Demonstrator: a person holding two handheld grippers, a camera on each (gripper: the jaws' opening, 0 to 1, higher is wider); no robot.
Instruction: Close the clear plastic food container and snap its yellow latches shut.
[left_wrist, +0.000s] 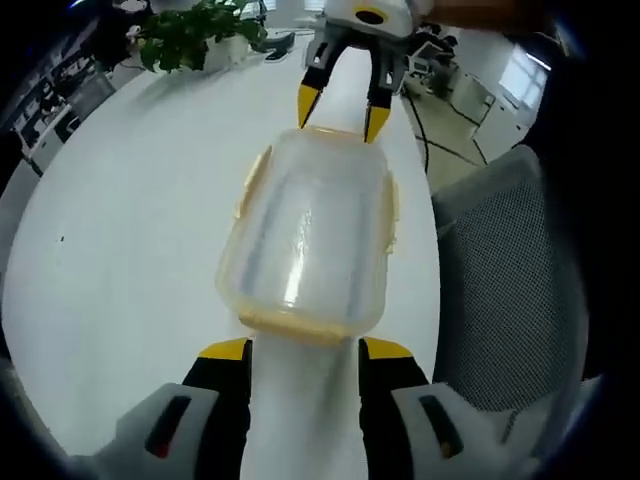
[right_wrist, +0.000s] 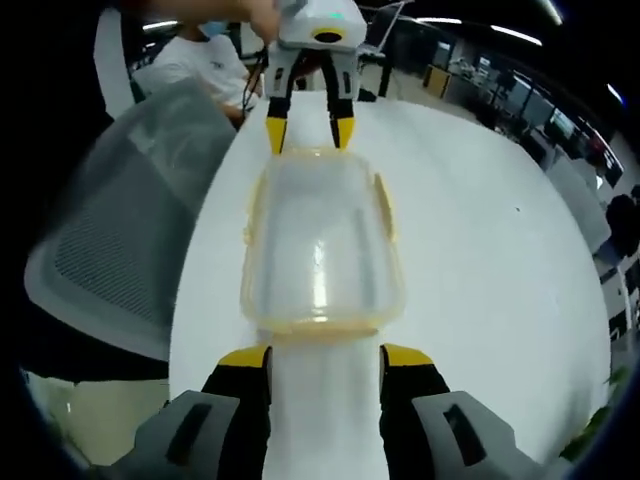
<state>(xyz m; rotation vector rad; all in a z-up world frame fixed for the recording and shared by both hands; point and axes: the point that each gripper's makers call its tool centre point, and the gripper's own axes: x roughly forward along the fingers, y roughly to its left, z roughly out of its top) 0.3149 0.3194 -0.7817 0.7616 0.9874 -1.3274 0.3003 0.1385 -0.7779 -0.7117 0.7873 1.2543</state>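
White table (left_wrist: 130, 250): clear container (left_wrist: 308, 240), potted plant (left_wrist: 195, 35).

The left gripper (left_wrist: 303, 352) is being held level, its yellow-tipped jaws spread apart. The right gripper (right_wrist: 325, 352) is being held opposite it, jaws likewise parted. Each gripper is being pointed toward the other, tips facing.

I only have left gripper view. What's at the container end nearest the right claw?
Observer: In right gripper view the right claw is open. The yellow end latch of the container lies just ahead of its jaw tips.
Operator: Anyone behind the left claw?
Observer: Yes, a person in a white shirt sits beyond the left claw, beside the mesh chair.
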